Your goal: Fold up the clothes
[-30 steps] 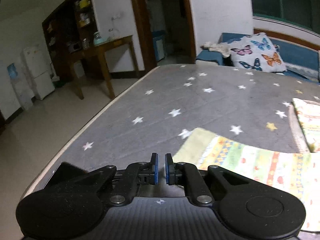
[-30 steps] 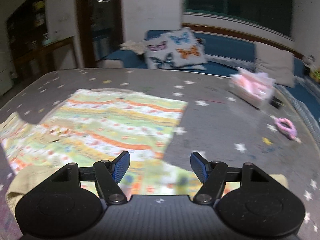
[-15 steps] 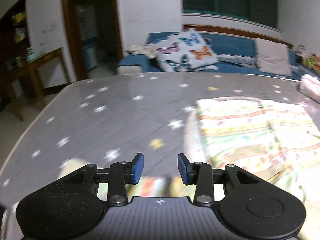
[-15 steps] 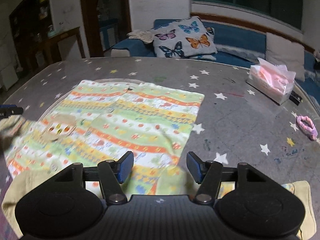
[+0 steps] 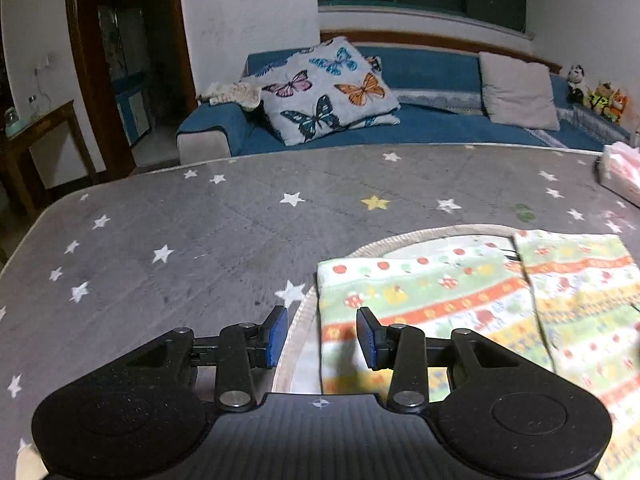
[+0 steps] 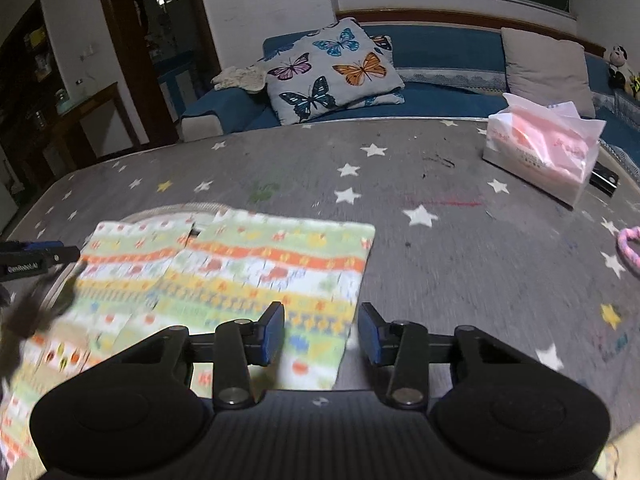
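A colourful striped garment (image 5: 460, 300) lies flat on the grey star-patterned mat (image 5: 200, 232). In the left wrist view my left gripper (image 5: 321, 336) is open and empty, over the garment's left edge. In the right wrist view the same garment (image 6: 240, 272) fills the lower left, and my right gripper (image 6: 321, 334) is open and empty over its right edge. The left gripper's tip (image 6: 36, 258) shows at the far left of the right wrist view, by the garment's far left corner.
A pink tissue pack (image 6: 544, 152) sits at the mat's far right, with a pink hair tie (image 6: 630, 246) nearer. A blue sofa (image 5: 400, 120) with a butterfly cushion (image 5: 328, 88) runs behind the mat. A wooden table (image 5: 36, 148) and doorway stand at the left.
The left gripper has opened from shut and swung right, from the mat's left side to the garment's left edge. The right gripper has stayed open and moved toward the garment's right edge.
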{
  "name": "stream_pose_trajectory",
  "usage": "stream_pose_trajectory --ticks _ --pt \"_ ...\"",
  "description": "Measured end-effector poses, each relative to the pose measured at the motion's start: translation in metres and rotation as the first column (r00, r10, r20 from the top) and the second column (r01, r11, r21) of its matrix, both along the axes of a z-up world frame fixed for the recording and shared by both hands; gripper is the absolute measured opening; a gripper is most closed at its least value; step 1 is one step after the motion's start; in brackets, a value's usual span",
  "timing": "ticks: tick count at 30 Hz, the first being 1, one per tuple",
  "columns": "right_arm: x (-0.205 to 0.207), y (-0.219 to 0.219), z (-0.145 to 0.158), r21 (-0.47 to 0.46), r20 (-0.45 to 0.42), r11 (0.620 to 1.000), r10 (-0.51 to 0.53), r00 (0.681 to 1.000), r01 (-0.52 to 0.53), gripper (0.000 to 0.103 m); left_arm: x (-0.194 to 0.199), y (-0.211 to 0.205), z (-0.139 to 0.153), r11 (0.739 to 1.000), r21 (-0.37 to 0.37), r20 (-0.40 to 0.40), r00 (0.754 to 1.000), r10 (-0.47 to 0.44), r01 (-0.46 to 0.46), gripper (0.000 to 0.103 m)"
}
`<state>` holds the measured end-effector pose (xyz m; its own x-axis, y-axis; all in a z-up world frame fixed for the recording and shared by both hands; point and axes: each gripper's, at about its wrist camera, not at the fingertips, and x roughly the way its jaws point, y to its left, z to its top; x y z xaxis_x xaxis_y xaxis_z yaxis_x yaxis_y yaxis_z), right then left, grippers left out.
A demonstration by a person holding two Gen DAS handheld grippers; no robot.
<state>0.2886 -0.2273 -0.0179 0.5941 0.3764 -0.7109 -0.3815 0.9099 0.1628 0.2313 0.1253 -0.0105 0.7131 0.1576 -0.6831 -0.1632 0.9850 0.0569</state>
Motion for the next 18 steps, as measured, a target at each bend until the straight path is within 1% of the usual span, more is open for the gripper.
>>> stream_pose_trajectory --ticks 4,5,6,7,8,9,10,11,12,15,18 --pt "0.017 0.008 -0.004 -0.001 -0.004 1.0 -0.009 1.0 0.009 0.041 0.012 0.002 -0.007 1.0 -0.018 -0.007 1.0 -0.007 0.006 0.039" --pt "0.021 0.009 -0.006 -0.002 -0.006 1.0 -0.012 1.0 0.012 0.04 0.014 0.002 -0.009 1.0 -0.018 -0.007 1.0 -0.012 0.012 0.037" --pt "0.025 0.01 -0.007 -0.001 -0.009 1.0 -0.015 1.0 0.015 0.037 0.016 0.0 -0.01 1.0 -0.013 -0.005 1.0 -0.018 0.018 0.032" --pt "0.027 0.011 -0.008 0.0 -0.013 1.0 -0.015 1.0 0.015 0.035 0.017 -0.001 -0.011 1.0 -0.005 0.0 1.0 -0.025 0.025 0.023" --pt "0.03 0.012 -0.01 -0.001 -0.016 1.0 -0.016 1.0 0.016 0.034 0.018 -0.001 -0.011 0.999 -0.002 0.005 0.999 -0.033 0.033 0.018" --pt "0.032 0.013 -0.01 -0.003 -0.016 1.0 -0.017 1.0 0.017 0.031 0.018 -0.002 -0.012 0.999 0.001 0.009 0.999 -0.042 0.042 0.011" --pt "0.033 0.014 -0.011 -0.006 -0.014 1.0 -0.019 1.0 0.019 0.027 0.019 -0.001 -0.012 0.999 0.002 0.012 0.999 -0.047 0.047 0.007" --pt "0.034 0.015 -0.011 -0.01 -0.01 1.0 -0.02 1.0 0.02 0.012 0.02 -0.001 -0.011 0.999 0.001 0.016 0.999 -0.046 0.046 0.006" --pt "0.036 0.016 -0.011 -0.013 -0.008 1.0 -0.022 1.0 0.022 0.005 0.02 -0.001 -0.01 0.999 0.004 0.025 0.999 -0.041 0.041 0.003" --pt "0.04 0.019 -0.007 -0.015 0.012 1.0 -0.019 1.0 0.019 0.002 0.019 0.001 -0.003 1.0 0.016 0.069 0.997 -0.022 0.021 0.002" --pt "0.046 0.026 0.0 -0.018 0.06 1.0 -0.012 0.998 0.013 0.002 0.02 0.003 0.006 1.0 0.024 0.116 0.993 -0.016 0.014 0.002"
